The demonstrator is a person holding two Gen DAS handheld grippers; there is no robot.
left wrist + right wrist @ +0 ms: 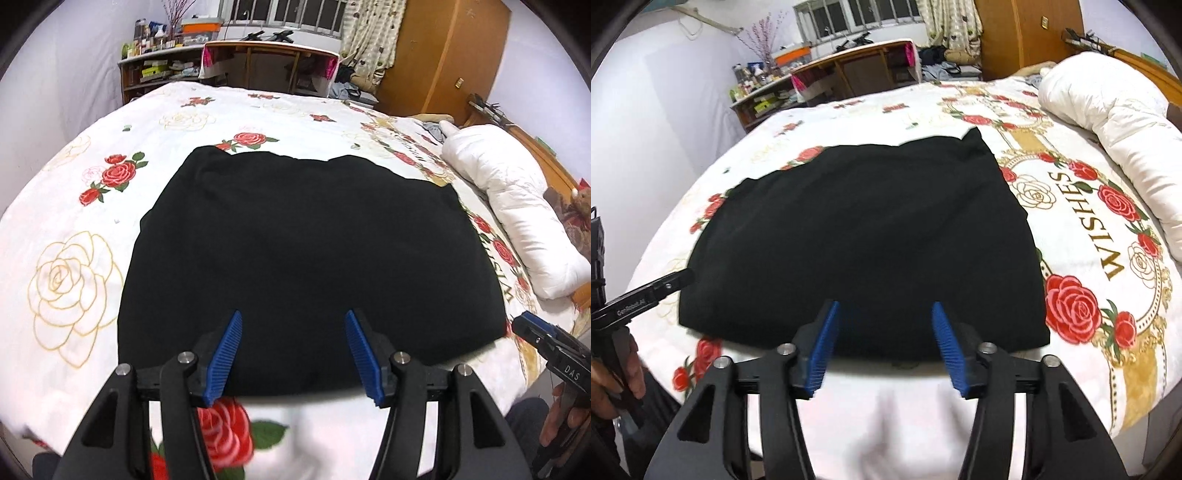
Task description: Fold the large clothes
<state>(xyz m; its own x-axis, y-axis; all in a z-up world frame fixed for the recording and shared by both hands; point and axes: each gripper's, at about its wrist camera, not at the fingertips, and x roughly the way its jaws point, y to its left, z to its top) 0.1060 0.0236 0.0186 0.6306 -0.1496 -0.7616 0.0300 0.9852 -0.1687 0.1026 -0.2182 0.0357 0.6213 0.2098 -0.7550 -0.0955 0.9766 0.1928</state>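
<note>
- My right gripper [884, 314] hangs with its blue pads [823, 350] spread wide apart, nothing between them, just over the near edge of the black garment [857, 236].
- The black garment lies folded into a broad, flat, roughly rectangular shape on the rose-print bedspread [1089, 258].
- Left of the garment, my left gripper [676, 278] reaches in, its tip at the garment's left edge; I cannot tell how its jaws stand.
- Right of the garment, the bedspread carries the gold word "WISHES" [1086, 225].
- Farther right of the garment, a white duvet [1115, 107] lies bunched up.
- Beyond the garment's far edge stands a wooden desk [857, 62].
</note>
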